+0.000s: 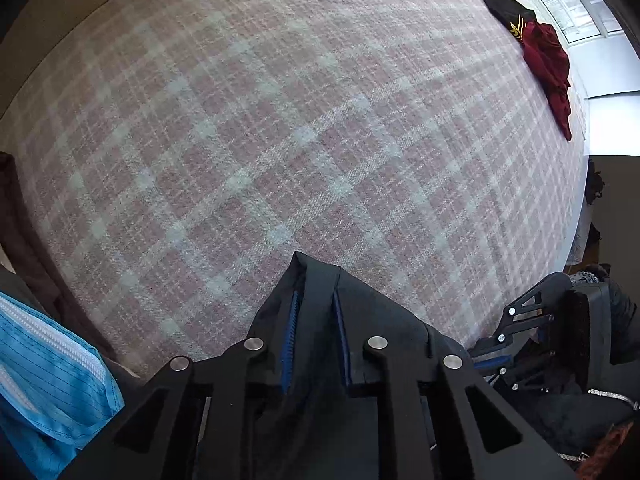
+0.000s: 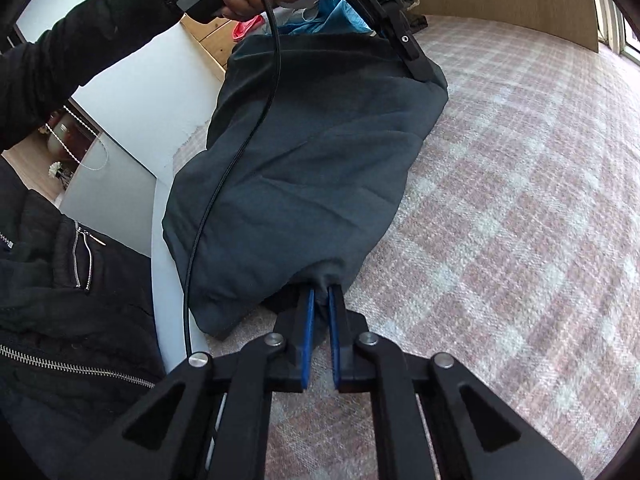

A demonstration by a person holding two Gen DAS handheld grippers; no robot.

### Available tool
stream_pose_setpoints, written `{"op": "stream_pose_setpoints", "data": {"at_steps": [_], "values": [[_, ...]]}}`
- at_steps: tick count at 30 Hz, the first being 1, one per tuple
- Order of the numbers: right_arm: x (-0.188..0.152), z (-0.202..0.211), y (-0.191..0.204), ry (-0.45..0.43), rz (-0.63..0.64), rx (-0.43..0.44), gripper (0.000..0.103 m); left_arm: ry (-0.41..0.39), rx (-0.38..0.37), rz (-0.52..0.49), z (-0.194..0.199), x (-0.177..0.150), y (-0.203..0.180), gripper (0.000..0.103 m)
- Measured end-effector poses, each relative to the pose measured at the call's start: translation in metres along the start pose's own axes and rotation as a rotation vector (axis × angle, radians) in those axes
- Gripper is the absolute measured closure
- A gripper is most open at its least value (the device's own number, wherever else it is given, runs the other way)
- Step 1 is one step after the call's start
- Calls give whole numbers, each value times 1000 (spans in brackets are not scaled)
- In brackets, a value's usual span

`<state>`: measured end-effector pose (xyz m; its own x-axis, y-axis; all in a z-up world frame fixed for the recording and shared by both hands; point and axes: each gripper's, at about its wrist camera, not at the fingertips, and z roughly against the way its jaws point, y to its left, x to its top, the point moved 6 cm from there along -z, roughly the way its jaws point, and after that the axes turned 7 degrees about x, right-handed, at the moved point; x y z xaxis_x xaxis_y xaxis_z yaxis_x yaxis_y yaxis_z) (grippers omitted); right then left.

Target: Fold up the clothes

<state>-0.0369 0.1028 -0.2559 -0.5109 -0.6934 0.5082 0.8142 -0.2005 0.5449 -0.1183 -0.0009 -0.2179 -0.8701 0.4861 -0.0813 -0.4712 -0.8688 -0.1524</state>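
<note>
A dark grey garment hangs stretched between both grippers above the pink plaid bed. My right gripper is shut on its near corner, cloth pinched between the blue pads. My left gripper holds the far corner at the top of the right wrist view. In the left wrist view the left gripper is shut on a fold of the dark grey garment, which drapes over its fingers. The right gripper shows at the lower right there.
A dark red garment and a black garment with yellow trim lie at the bed's far edge. Light blue clothing sits at the left. A person in a black jacket stands beside the bed; a black cable hangs across the garment.
</note>
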Motion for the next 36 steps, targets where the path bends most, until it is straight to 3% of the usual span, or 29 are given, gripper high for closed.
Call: {"op": "stream_pose_setpoints", "data": {"at_steps": [2, 4, 7, 8, 10, 12, 13, 23, 31, 35, 36], "values": [[1, 0, 0, 8, -2, 1, 97, -2, -6, -4, 0, 0, -2, 91], [0, -1, 0, 21, -11, 7, 89, -2, -42, 16, 0, 1, -3, 91], [-2, -3, 3, 32, -5, -5, 84, -2, -76, 30, 2, 20, -5, 76], [-2, -5, 5, 35, 2, -12, 84, 3, -78, 24, 1, 23, -5, 75], [-2, -6, 6, 34, 7, -17, 84, 17, -71, 10, -2, 28, -8, 77], [-3, -8, 6, 34, 2, -22, 90, 38, -47, -6, -9, 30, -13, 94], [-4, -8, 6, 37, 0, -23, 96, 42, -37, -10, -12, 31, -13, 98], [-23, -9, 33, 132, 71, 14, 100, -14, -16, -39, 5, 22, -37, 99], [-36, -18, 29, 189, 88, 2, 102, -37, -23, 8, 8, 23, -3, 99], [-30, 2, 12, 104, -1, -28, 99, -32, -25, 0, 7, 23, 3, 99], [-27, 10, 5, 71, -31, -42, 92, -26, -25, -12, 6, 22, 0, 99]]}}
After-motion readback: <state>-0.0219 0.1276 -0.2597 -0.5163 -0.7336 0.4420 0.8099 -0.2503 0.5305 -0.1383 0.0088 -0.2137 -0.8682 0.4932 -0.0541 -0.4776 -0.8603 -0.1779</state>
